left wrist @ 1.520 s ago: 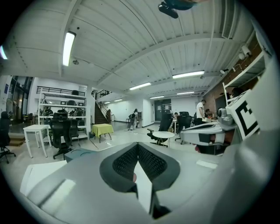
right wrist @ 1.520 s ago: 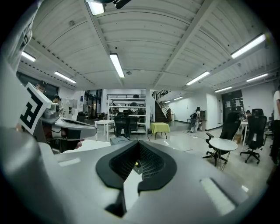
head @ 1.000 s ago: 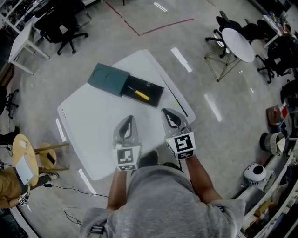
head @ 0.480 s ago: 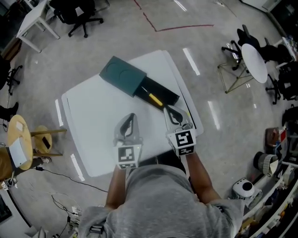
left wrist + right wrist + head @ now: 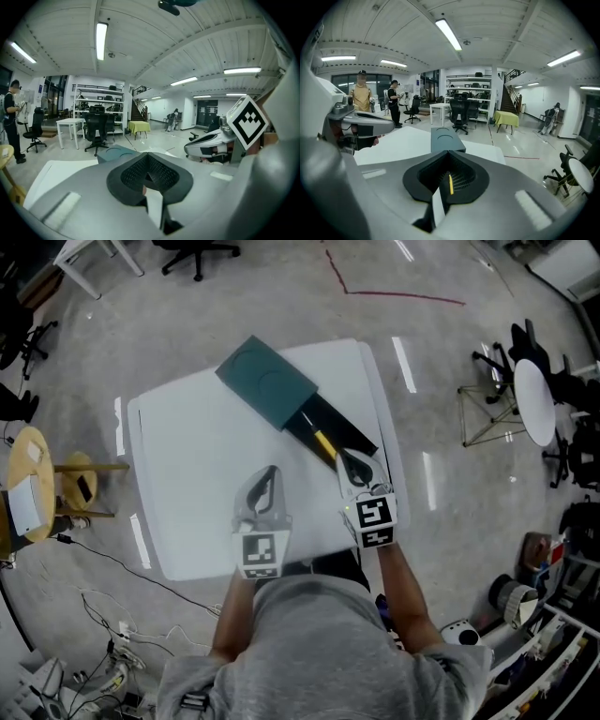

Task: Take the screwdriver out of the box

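Observation:
A dark green box (image 5: 269, 382) lies at the far side of the white table (image 5: 187, 474), with its black inner tray (image 5: 345, 433) slid out toward me. In the tray lies a screwdriver (image 5: 323, 442) with a yellow handle. My right gripper (image 5: 355, 466) is shut and empty, its tips just short of the tray's near end. In the right gripper view the screwdriver (image 5: 450, 183) shows through the gap behind the jaws, with the box (image 5: 446, 139) beyond. My left gripper (image 5: 265, 476) is shut and empty over bare table, left of the tray.
A wooden stool (image 5: 33, 486) stands left of the table, with cables (image 5: 103, 634) on the floor nearby. A round white table (image 5: 535, 401) and office chairs (image 5: 192, 251) stand farther off. People (image 5: 361, 97) stand in the background of the gripper views.
Both grippers have moved forward toward the box. The right one has come from the table's near edge up to the tray's near end. Both have stayed shut.

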The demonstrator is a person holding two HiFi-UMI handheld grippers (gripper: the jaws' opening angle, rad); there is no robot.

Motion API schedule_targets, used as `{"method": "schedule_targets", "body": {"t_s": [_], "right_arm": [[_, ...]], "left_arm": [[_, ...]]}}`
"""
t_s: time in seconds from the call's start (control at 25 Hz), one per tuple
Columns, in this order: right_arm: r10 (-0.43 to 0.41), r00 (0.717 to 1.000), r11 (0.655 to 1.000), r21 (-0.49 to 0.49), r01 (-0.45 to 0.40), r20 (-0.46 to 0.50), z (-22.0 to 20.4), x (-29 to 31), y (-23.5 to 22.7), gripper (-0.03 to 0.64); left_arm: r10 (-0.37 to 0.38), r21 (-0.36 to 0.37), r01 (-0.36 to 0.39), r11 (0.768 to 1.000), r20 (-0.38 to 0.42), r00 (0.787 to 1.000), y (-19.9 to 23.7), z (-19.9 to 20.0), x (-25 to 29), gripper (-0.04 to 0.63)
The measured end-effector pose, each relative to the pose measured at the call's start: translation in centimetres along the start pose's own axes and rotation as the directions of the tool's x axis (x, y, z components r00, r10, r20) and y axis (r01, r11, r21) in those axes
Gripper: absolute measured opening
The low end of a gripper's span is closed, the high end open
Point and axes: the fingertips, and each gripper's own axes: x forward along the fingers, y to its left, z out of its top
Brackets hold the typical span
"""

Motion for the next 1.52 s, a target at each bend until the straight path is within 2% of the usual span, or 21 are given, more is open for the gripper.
{"method": "schedule_targets", "body": {"t_s": [0.24, 0.48, 1.0, 1.28, 1.52], "right_arm": [[0.082, 0.992, 0.996, -0.021, -0.085, -0.096, -2.2, 2.9, -1.0, 0.005], [0.149, 0.969, 0.986, -0.04, -0.16, -0.199, -4.7, 5.8, -1.7, 0.005], [0.214, 0.916, 0.967, -0.059, -0.248, -0.339, -9.0, 11.3, -1.6, 0.006], [0.244, 0.876, 0.958, -0.037, -0.284, -0.416, -10.9, 12.8, -1.6, 0.157], [0.259, 0.852, 0.951, -0.033, -0.307, -0.455, -11.8, 13.8, -1.5, 0.175]], "left_arm": [[0.063, -0.036, -0.065, 0.997, -0.049, 0.997, 0.4, -1.7, 1.8, 0.012], [0.109, -0.073, -0.117, 0.99, -0.108, 0.988, 0.4, -4.1, 3.5, 0.012], [0.18, -0.126, -0.205, 0.971, -0.186, 0.966, 2.3, -8.9, 5.3, 0.012], [0.2, -0.143, -0.232, 0.962, -0.207, 0.958, 2.3, -10.0, 5.6, 0.012], [0.213, -0.15, -0.25, 0.957, -0.225, 0.951, 2.6, -10.7, 5.6, 0.012]]}}
